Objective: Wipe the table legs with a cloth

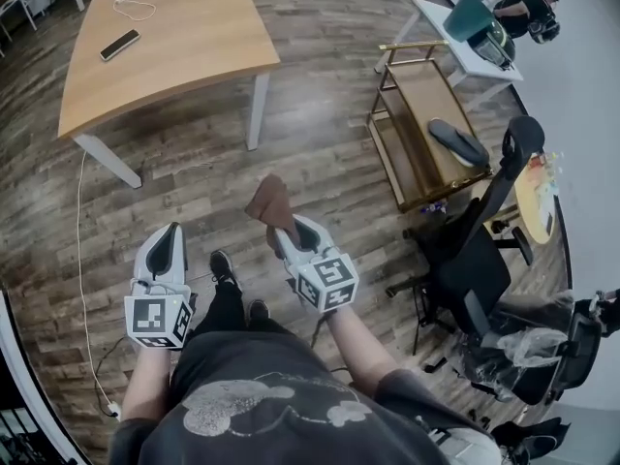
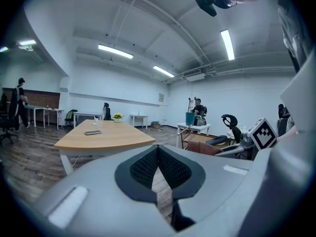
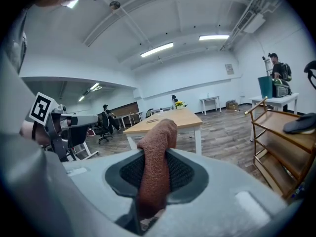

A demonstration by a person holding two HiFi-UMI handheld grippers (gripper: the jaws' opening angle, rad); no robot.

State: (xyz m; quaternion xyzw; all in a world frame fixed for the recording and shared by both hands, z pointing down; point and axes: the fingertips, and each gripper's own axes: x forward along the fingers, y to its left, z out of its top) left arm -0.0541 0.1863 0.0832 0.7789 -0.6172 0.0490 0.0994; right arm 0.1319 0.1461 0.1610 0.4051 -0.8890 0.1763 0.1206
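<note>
wooden table (image 1: 189, 51), phone (image 1: 120, 45) and cable (image 1: 134, 5) on top

brown cloth (image 3: 157, 167) in hand-held gripper (image 3: 156, 179)

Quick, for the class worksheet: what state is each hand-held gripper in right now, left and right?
Left hand-held gripper: closed, nothing between its jaws.
Right hand-held gripper: closed on the brown cloth.

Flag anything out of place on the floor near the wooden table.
A white cable trails loose across the floor from beneath the table, a likely trip hazard. Nothing looks spilled or broken.
</note>
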